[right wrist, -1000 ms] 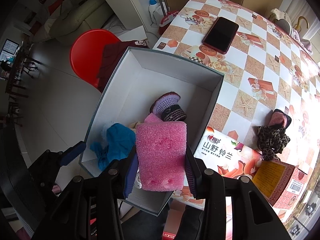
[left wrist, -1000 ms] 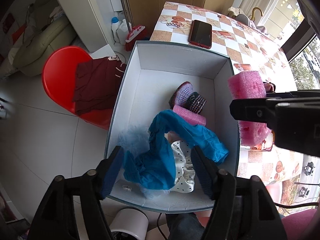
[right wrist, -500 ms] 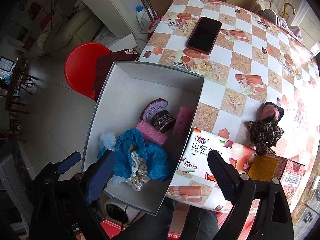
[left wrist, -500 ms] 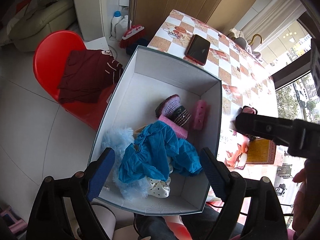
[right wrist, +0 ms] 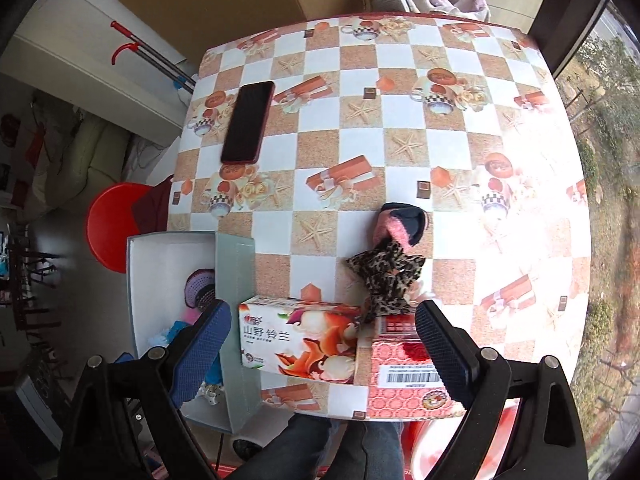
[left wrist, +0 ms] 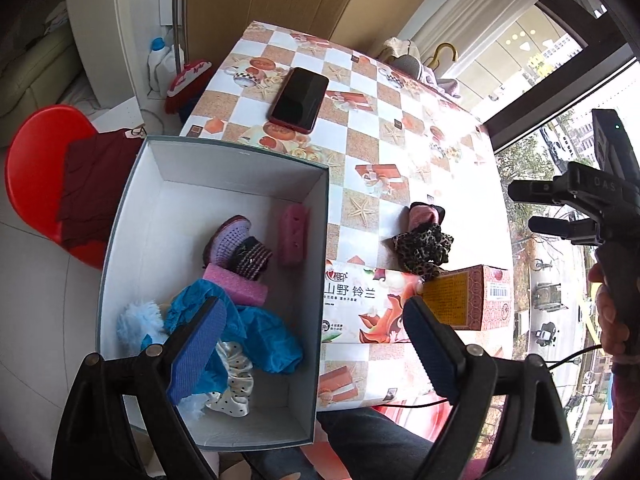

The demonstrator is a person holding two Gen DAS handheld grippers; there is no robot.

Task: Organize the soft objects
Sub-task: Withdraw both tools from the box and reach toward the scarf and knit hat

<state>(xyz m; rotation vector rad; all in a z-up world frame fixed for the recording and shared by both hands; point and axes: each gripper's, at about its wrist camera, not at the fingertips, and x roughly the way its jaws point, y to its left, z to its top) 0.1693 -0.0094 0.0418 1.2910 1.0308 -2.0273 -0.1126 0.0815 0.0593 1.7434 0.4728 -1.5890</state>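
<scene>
Right gripper hanging wide open, empty, jaws just opening after dropping pink foam sponge block into white cardboard box; now facing leopard-print fabric scrunchie on checkered table. Left gripper gaping too, holding nothing.

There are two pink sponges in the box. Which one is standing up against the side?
The pink sponge leaning upright against the box's right wall. The other pink sponge lies flat on the bottom, beside the blue cloth.

Left black two-finger gripper with blue pads and its right twin point downward, jaws just opened wide, empty.
</scene>
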